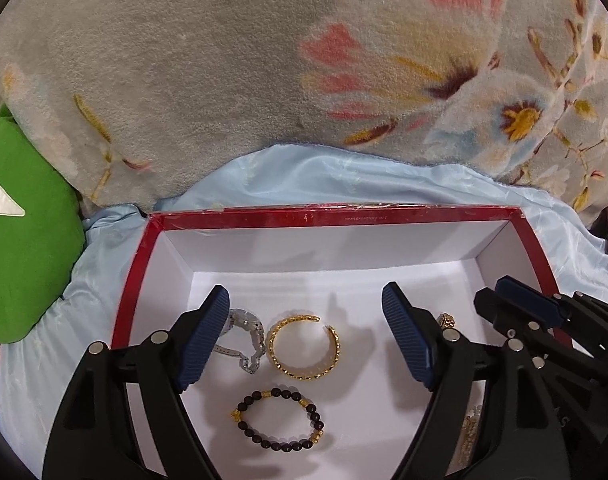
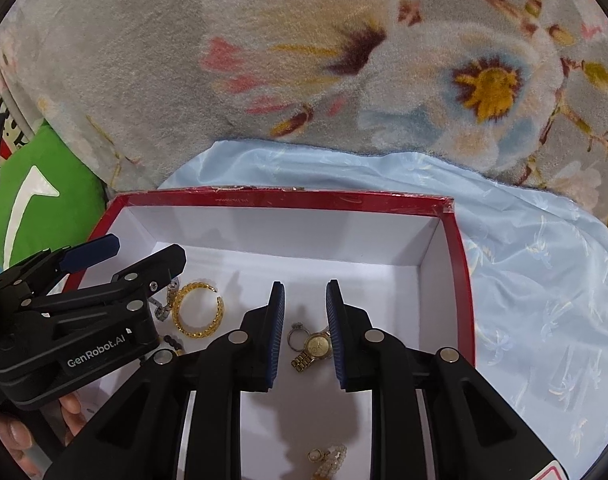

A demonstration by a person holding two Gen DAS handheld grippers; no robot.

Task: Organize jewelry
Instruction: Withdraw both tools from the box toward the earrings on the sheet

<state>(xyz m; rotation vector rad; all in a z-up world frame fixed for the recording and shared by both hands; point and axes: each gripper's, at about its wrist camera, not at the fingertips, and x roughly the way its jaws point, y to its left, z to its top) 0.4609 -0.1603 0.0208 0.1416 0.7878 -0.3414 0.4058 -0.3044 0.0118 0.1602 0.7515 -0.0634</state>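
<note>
A red-rimmed box (image 1: 343,216) with a white inside holds the jewelry. My left gripper (image 1: 304,292) hangs open over its left part. Between and below the fingers lie a gold open bangle (image 1: 300,374), a silver watch (image 1: 248,326) touching the left pad, and a black bead bracelet (image 1: 280,392) nearer me. My right gripper (image 2: 305,286) hovers over the box (image 2: 284,198) with a narrow gap between its pads and nothing in it. Under it lie a gold watch (image 2: 315,346) and a silver ring (image 2: 296,334). The left gripper (image 2: 144,250) shows at the left, above the bangle (image 2: 184,324).
A pearl-and-gold piece (image 2: 327,460) lies at the box's near edge. The box rests on a light blue satin sheet (image 2: 543,280). A floral fleece blanket (image 1: 224,80) rises behind it, and a green cushion (image 1: 24,240) sits at the left. A hand (image 2: 16,436) holds the left gripper.
</note>
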